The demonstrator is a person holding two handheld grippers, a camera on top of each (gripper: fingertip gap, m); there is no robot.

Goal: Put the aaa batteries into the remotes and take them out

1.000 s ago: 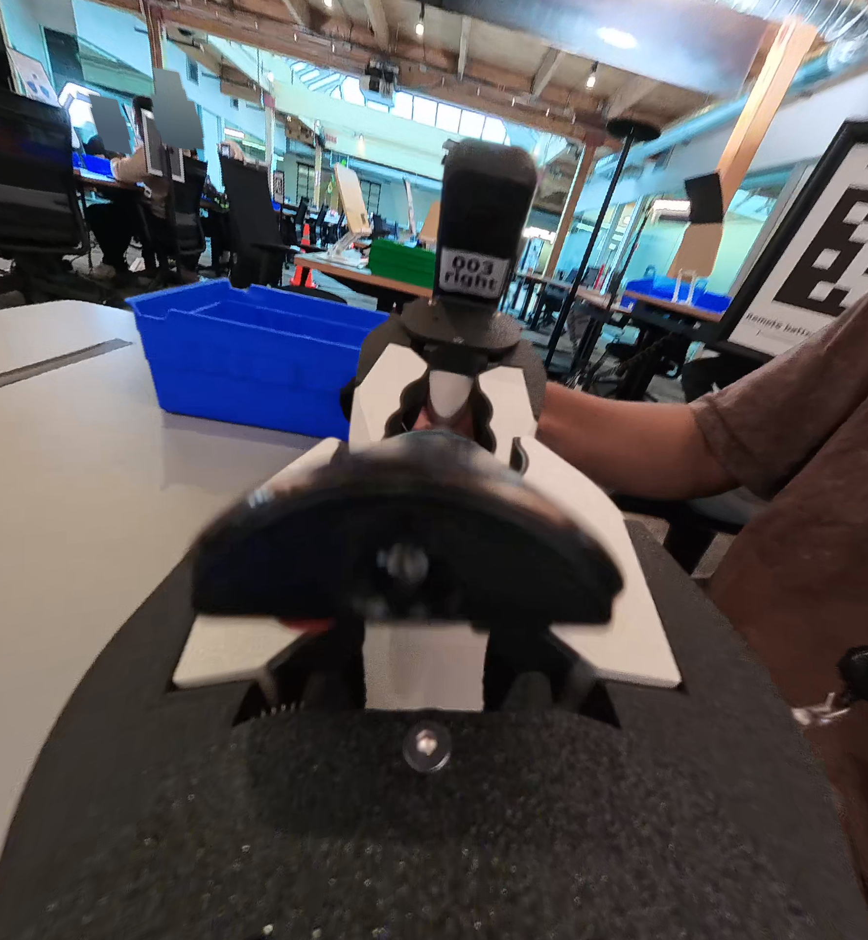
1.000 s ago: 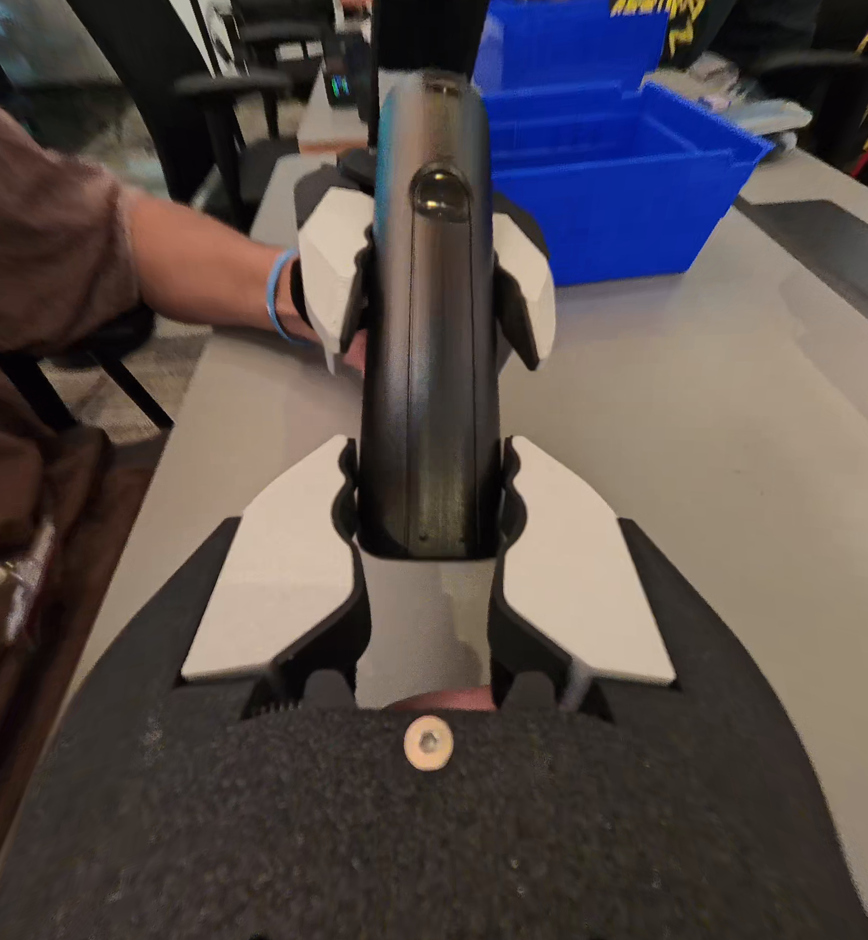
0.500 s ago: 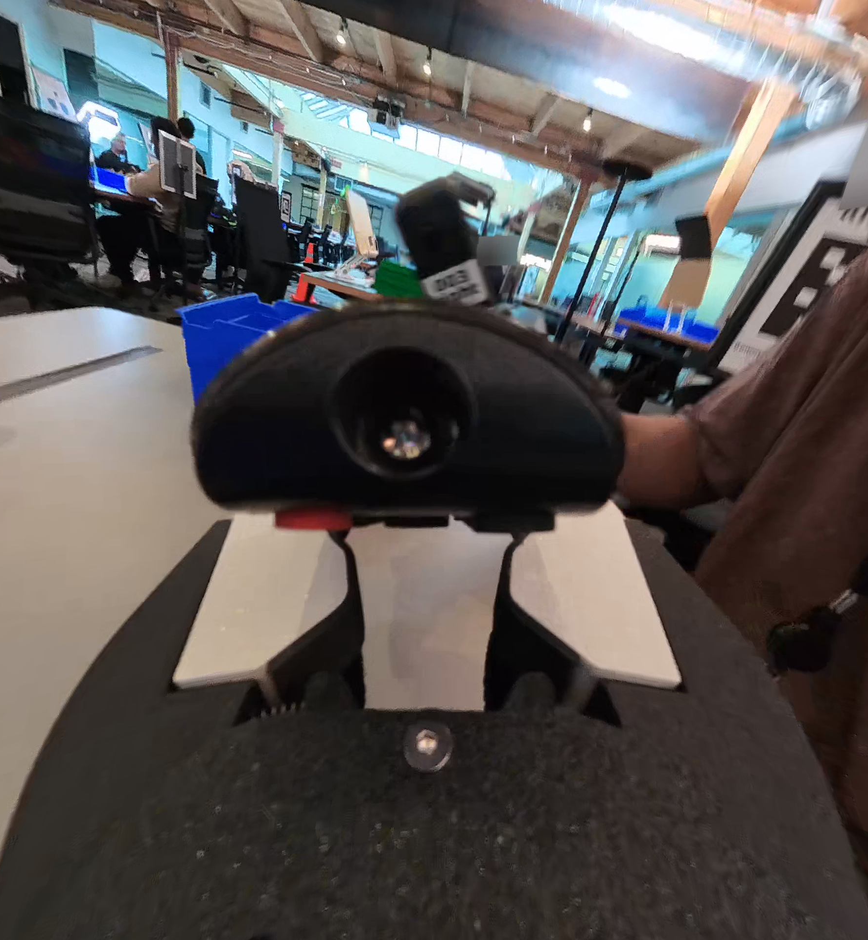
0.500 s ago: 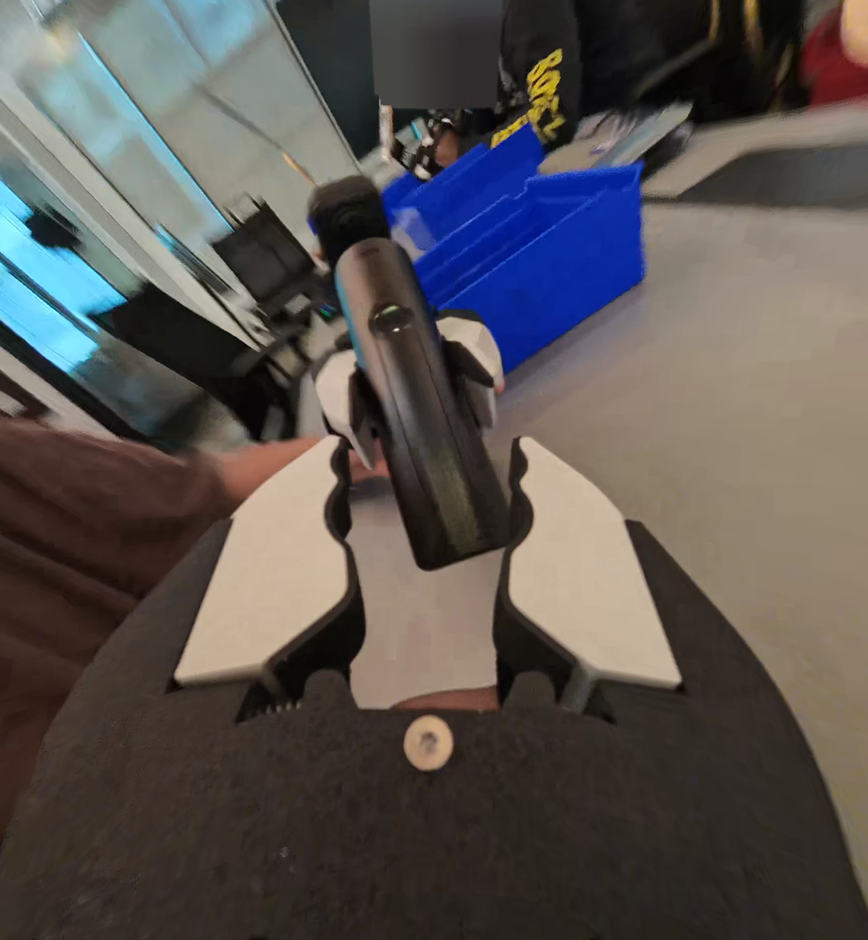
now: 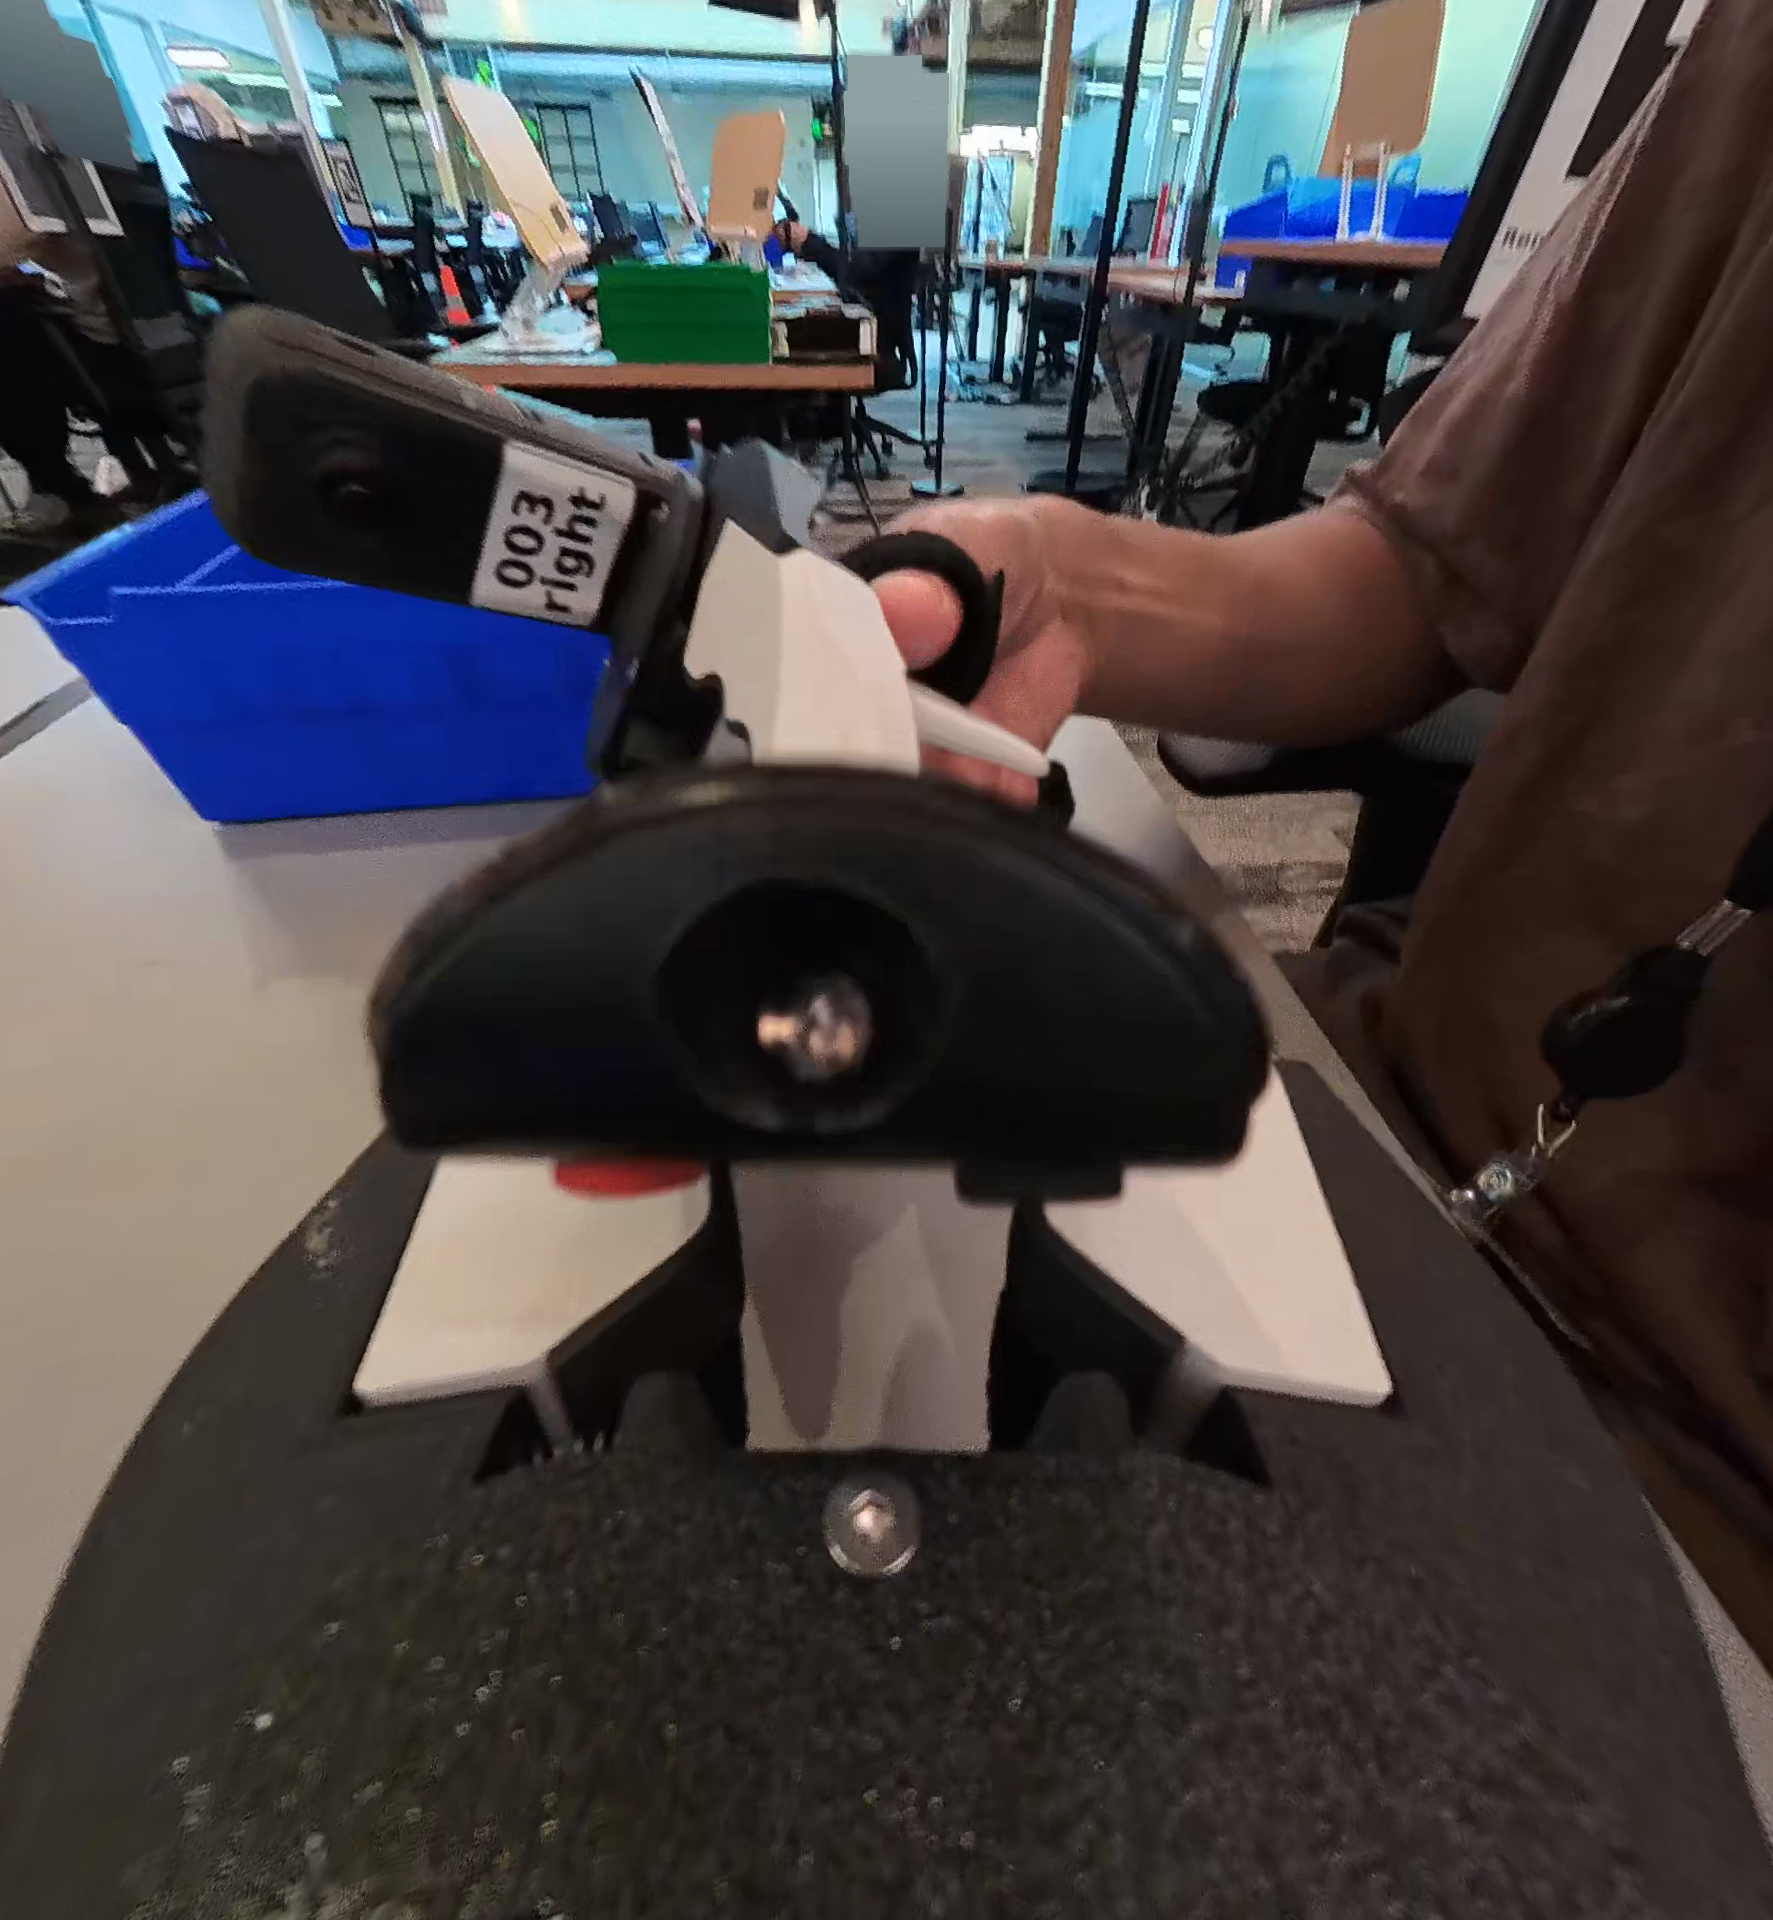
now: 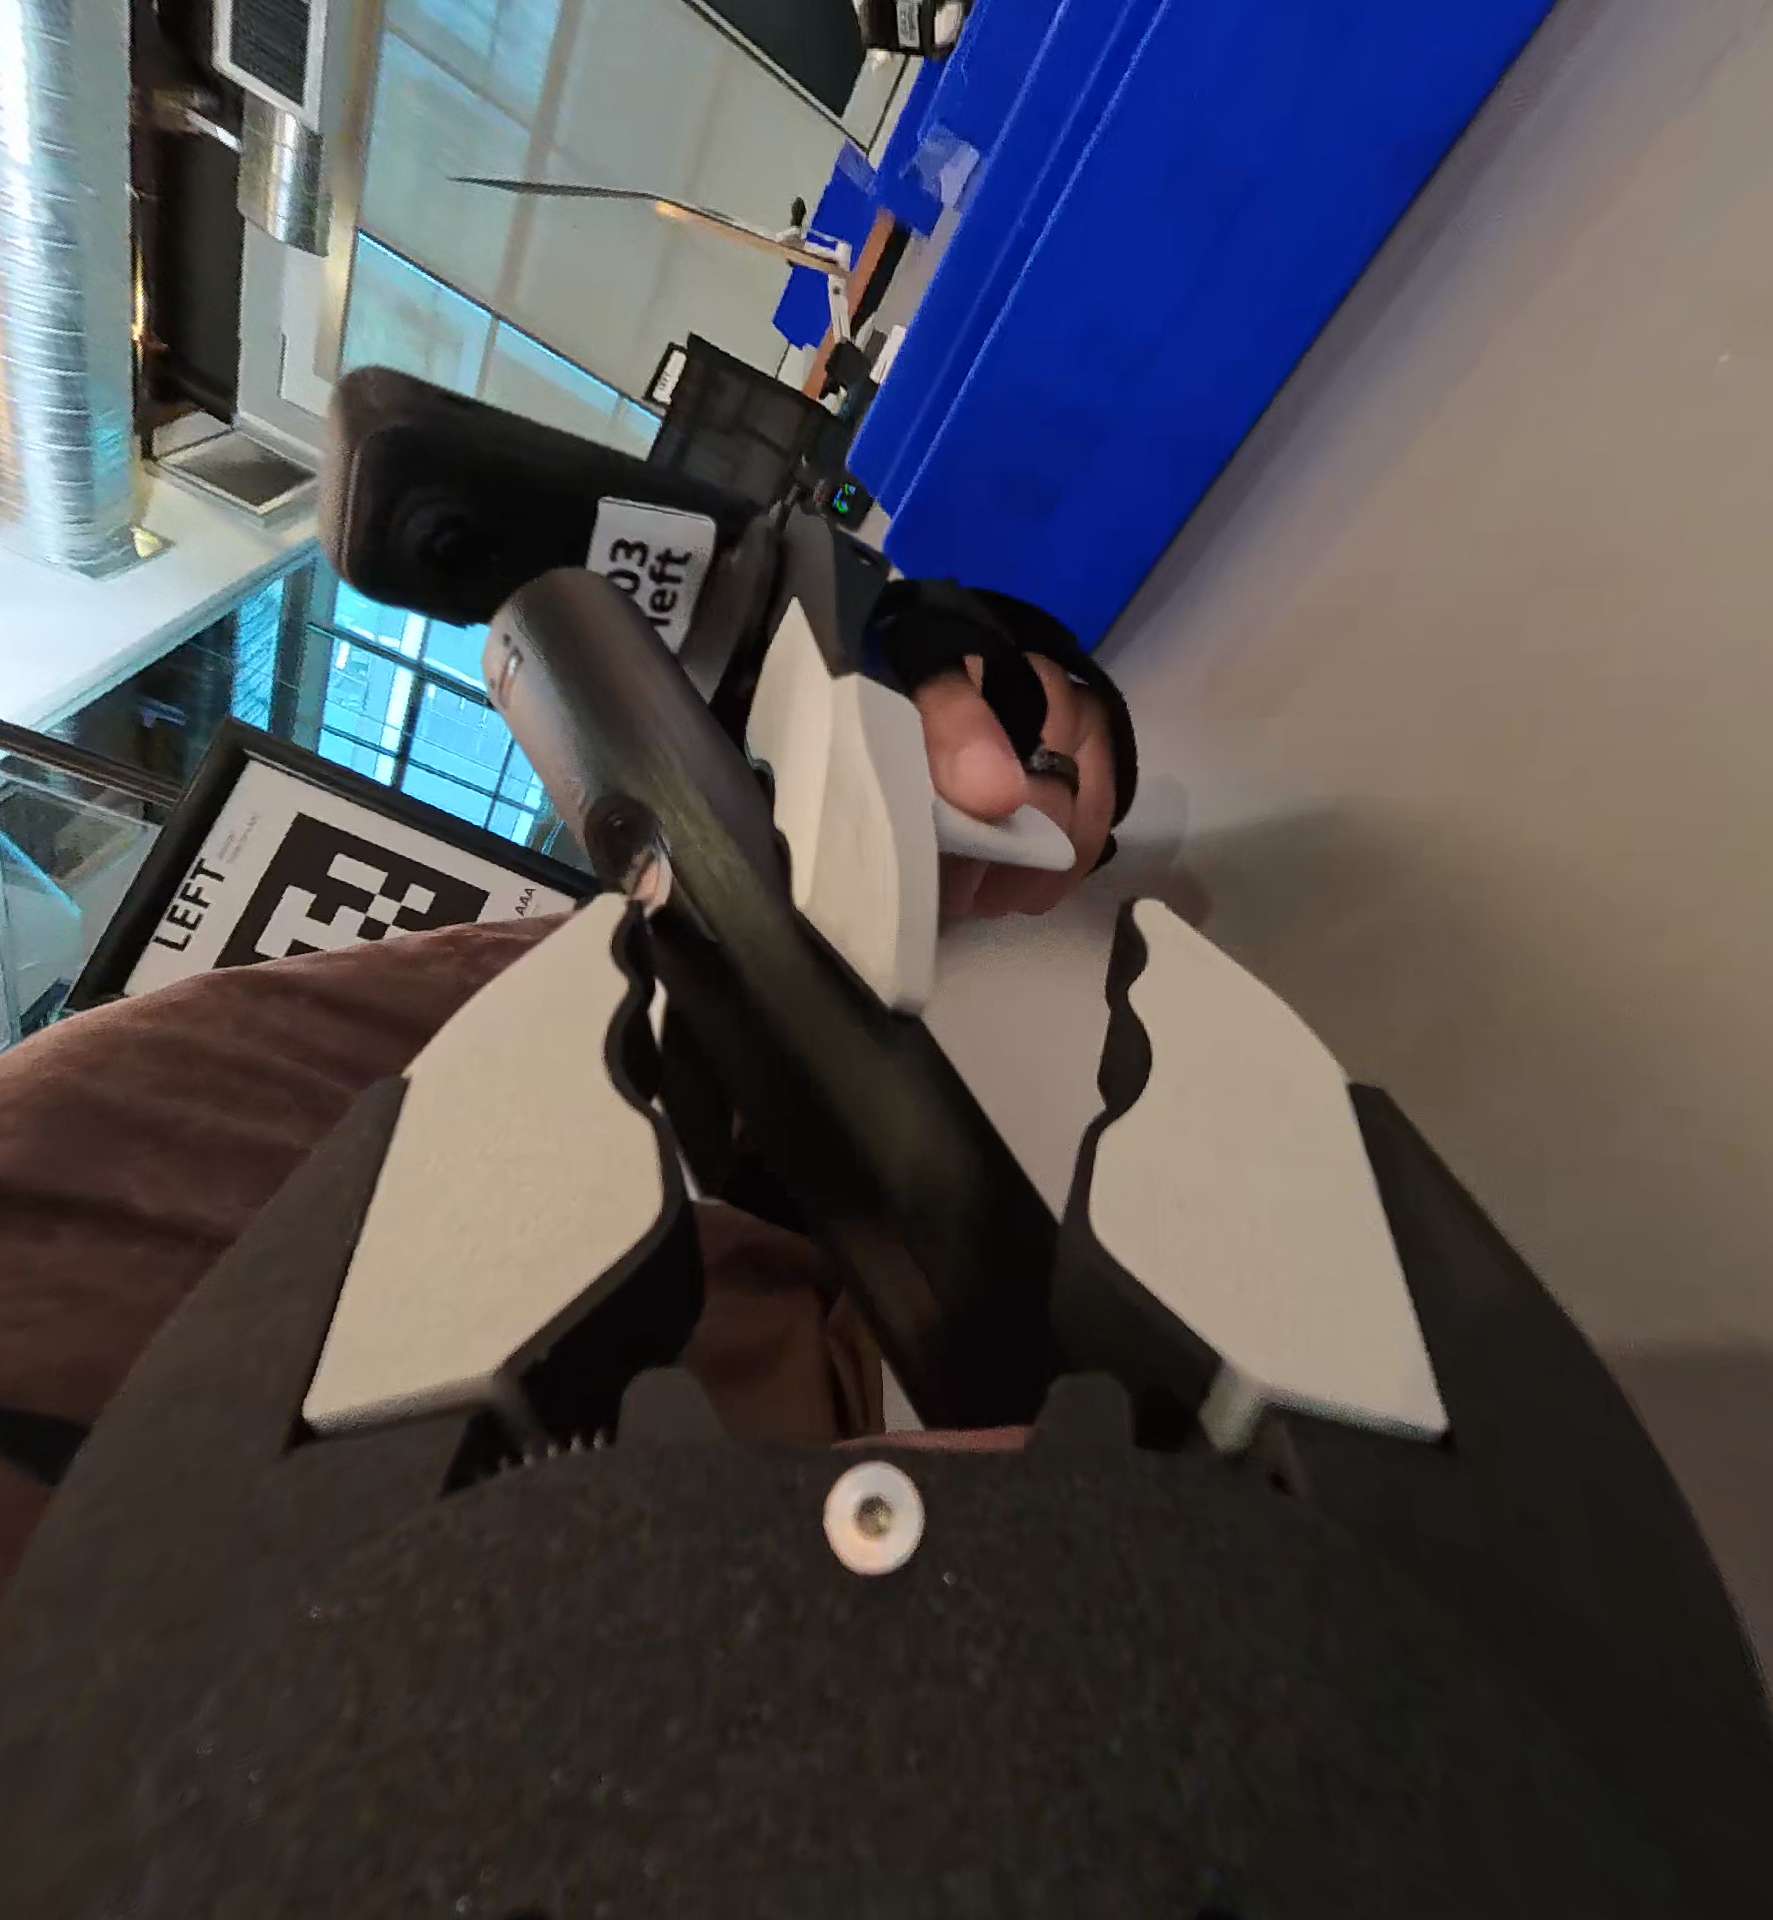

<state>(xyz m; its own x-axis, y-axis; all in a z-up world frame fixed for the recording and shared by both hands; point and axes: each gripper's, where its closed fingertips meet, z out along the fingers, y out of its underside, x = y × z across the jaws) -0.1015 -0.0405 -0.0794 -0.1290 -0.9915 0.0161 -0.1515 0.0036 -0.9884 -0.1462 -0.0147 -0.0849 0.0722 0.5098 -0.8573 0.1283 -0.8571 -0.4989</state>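
Observation:
A black remote (image 5: 820, 987) points its end with a screw at me in the left wrist view and hides my left fingertips. My left gripper (image 5: 861, 852) is shut on the remote. In the right wrist view the remote (image 6: 757, 935) runs slantwise between the pads of my right gripper (image 6: 882, 935), which stand wide apart and do not clamp it, so that gripper is open. The left gripper's white finger (image 6: 851, 831) lies against the remote's side. The right gripper (image 5: 799, 644) shows beyond the remote, rolled on its side. No batteries are in view.
A blue bin (image 5: 290, 686) stands on the grey table (image 5: 134, 987) behind the grippers; it also shows in the right wrist view (image 6: 1121, 312). The person's brown shirt (image 5: 1640, 520) fills the right side. A framed black-and-white marker sign (image 6: 342, 894) stands nearby. Left and right tips are no more than a few centimetres apart.
My right gripper, shut on the remote a second ago, has opened wide, let go and rolled onto its side. My left gripper has kept its hold on the remote.

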